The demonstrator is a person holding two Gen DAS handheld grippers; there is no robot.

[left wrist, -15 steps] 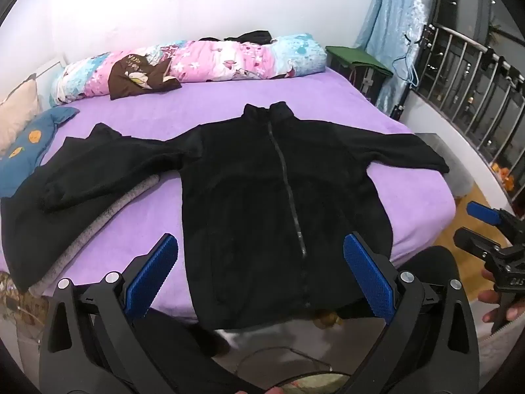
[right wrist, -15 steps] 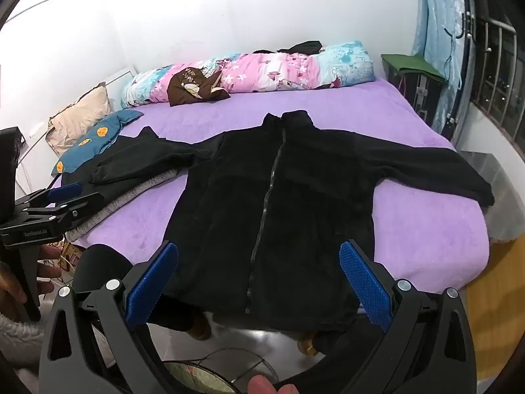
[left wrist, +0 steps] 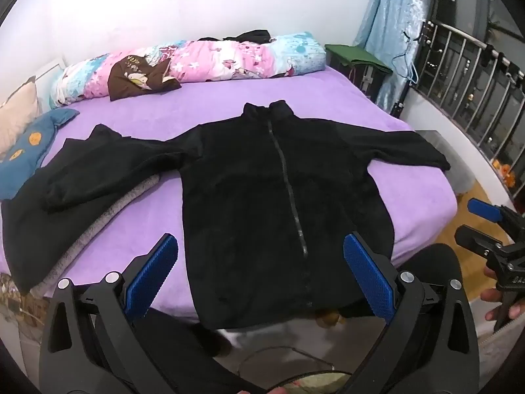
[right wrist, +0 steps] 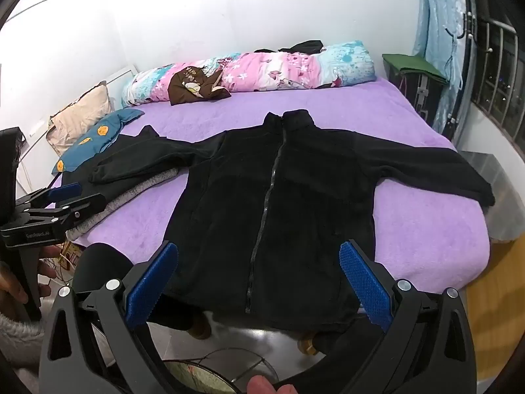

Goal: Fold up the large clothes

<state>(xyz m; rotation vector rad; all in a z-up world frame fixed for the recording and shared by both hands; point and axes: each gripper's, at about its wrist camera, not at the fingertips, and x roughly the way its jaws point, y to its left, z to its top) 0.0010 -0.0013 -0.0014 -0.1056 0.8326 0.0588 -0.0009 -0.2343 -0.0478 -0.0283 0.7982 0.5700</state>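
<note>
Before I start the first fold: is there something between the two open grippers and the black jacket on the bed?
Nothing visible. The black jacket lies spread flat on the purple bed, uncovered. The left gripper and right gripper hang open above its hem. Only one sleeve rests over another dark garment.

Black zip jacket (left wrist: 262,203) flat, face up on purple bed, frame centre; sleeves spread sideways, collar toward top, hem overhanging near edge.

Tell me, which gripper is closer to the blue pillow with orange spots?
Left. The left gripper hovers just in front of the blue pillow, at its side of the bed. The right gripper hangs off the opposite side.
</note>
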